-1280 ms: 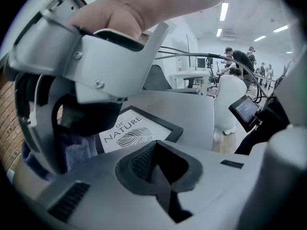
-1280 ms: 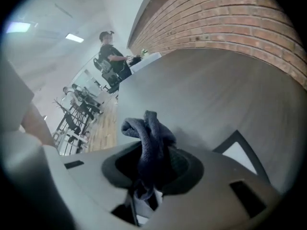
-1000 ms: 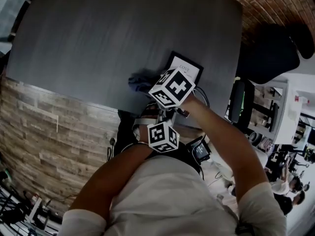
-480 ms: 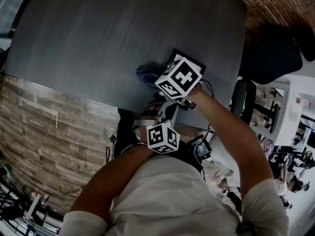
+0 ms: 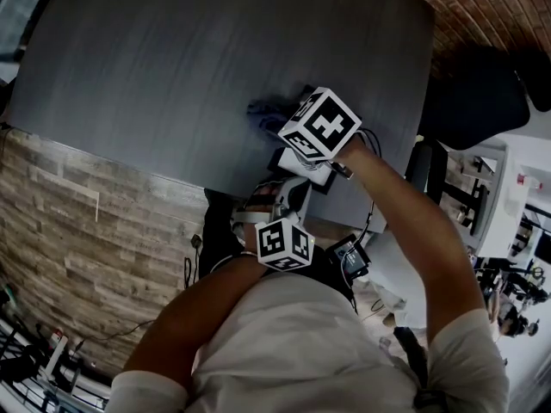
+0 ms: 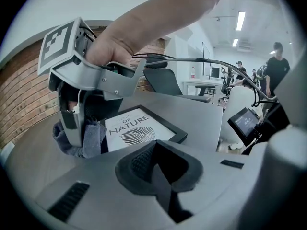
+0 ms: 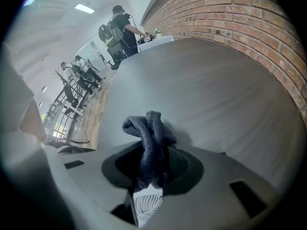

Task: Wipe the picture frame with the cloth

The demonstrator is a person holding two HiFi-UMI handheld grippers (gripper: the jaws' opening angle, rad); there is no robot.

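Note:
The black picture frame (image 6: 144,128) with a white leaf print lies flat on the grey table (image 5: 172,76). In the head view my right gripper (image 5: 291,126) and its marker cube cover nearly all of it. That gripper is shut on a bunched dark blue cloth (image 7: 149,140), and the cloth (image 6: 91,140) rests on the frame's left part. The leaf print (image 7: 146,206) shows just beneath the right gripper (image 7: 151,176). My left gripper (image 6: 157,159) is shut with nothing in it. It hangs off the table's near edge, pointing at the frame without touching it.
A dark office chair (image 5: 473,93) stands past the table's right edge. A brick wall (image 7: 249,28) runs along the table's far side. Cables (image 6: 201,61) trail from the right gripper. People and desks (image 6: 278,66) are in the background. The table's near edge (image 5: 129,166) borders wood-look flooring.
The right gripper has carried the cloth along the frame, away from me and to the right in the head view. The left gripper has stayed where it was.

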